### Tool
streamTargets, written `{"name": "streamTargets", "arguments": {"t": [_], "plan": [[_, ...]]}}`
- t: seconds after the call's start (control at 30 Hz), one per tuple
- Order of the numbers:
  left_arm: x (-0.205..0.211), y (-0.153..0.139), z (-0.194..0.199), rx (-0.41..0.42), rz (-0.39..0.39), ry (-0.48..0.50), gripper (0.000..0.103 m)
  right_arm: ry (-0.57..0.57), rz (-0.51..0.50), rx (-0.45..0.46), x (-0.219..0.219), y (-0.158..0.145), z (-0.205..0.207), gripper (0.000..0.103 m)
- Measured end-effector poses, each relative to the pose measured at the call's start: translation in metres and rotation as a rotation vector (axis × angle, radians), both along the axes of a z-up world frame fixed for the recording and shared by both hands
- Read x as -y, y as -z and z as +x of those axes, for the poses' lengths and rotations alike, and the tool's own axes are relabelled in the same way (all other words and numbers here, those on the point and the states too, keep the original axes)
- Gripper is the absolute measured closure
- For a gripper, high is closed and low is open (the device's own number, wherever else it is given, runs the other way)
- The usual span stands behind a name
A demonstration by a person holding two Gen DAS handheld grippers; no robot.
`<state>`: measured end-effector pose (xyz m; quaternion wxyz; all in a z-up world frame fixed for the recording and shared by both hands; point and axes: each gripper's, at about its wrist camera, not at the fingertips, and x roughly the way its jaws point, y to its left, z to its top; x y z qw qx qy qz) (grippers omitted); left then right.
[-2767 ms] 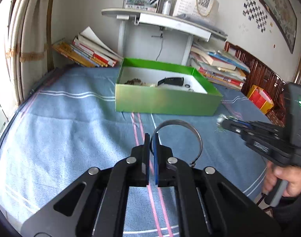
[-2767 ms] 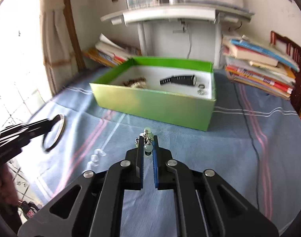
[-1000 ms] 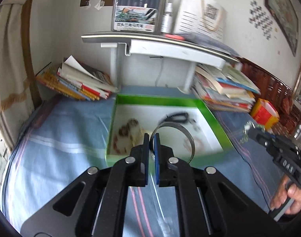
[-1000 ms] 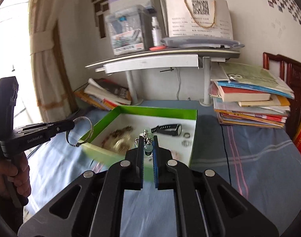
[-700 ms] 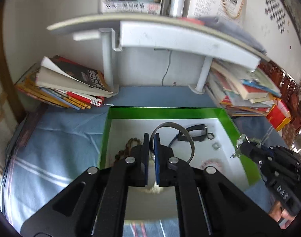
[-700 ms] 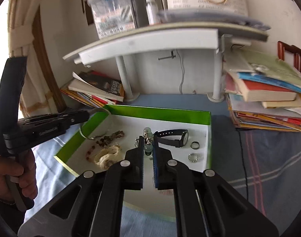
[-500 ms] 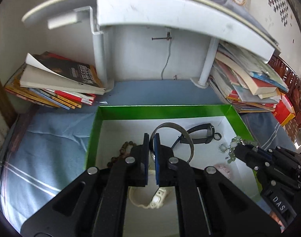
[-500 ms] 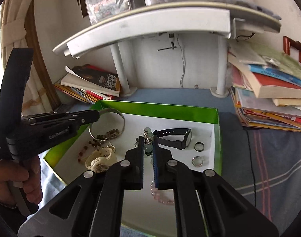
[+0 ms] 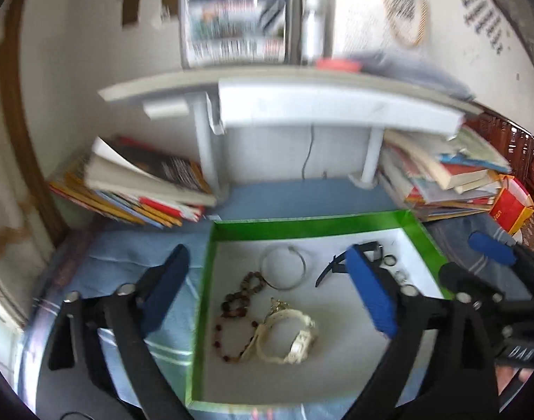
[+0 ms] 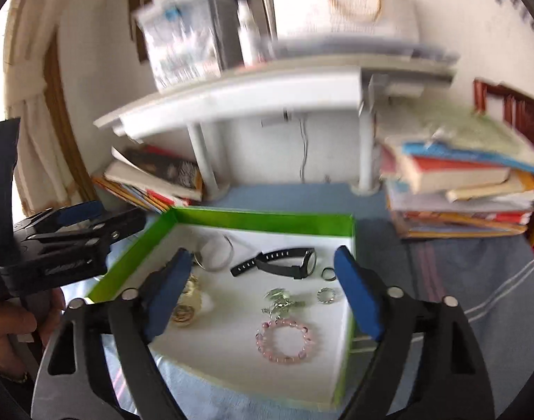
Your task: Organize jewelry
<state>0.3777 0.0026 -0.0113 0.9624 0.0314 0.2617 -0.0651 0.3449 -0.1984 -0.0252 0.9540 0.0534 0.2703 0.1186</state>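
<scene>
glossy green card box [image 9: 303, 225], matt white inside; shiny metal bangle [image 9: 283, 268]; woven blue cloth [image 9: 134, 248]

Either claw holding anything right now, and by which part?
Nothing held. Left claw and right claw are opening, with nothing between them; silver bangle and bead charm lie in the green box.

White wall [image 9: 74, 52] behind a grey shelf [image 9: 302, 84] on pale legs, book stacks [image 10: 459, 189] on either side beneath it, a blue striped cloth [image 10: 477, 262] over the surface, a tied-back cream curtain [image 10: 25, 112] at left with bright daylight, dark wooden furniture [image 10: 512, 105] at right.
</scene>
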Motion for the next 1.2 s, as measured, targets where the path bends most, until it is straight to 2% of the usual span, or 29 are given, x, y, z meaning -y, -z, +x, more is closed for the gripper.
{"name": "streamTargets", "arguments": {"t": [0.13,0.23,0.4,0.47,0.57,0.67,0.9,1.2], "plan": [[-0.008,-0.018,-0.060,0.069,0.005,0.014,0.004,-0.005,0.002,0.081,0.005,-0.023,-0.057,0.003],[-0.011,-0.016,-0.108,0.072,0.001,0.029,0.004,-0.006,-0.028,0.121,0.000,-0.033,-0.101,0.003],[-0.013,0.004,-0.168,0.030,0.017,0.004,0.004,0.008,-0.123,0.061,-0.012,-0.025,-0.154,0.003],[-0.012,0.018,-0.190,0.007,0.033,-0.043,0.004,0.027,-0.119,0.018,-0.012,-0.016,-0.167,0.003],[-0.013,0.033,-0.210,-0.024,0.039,-0.089,0.004,0.026,-0.108,-0.028,-0.012,-0.003,-0.184,0.003],[-0.015,0.044,-0.227,-0.049,0.001,-0.092,0.004,0.034,-0.123,-0.048,-0.013,0.007,-0.199,0.003],[-0.018,0.052,-0.258,-0.048,-0.047,-0.092,0.004,0.060,-0.111,-0.048,-0.012,0.019,-0.228,0.003],[-0.017,0.053,-0.273,-0.039,-0.045,-0.098,0.004,0.075,-0.090,-0.019,-0.011,0.017,-0.244,0.003]]}}
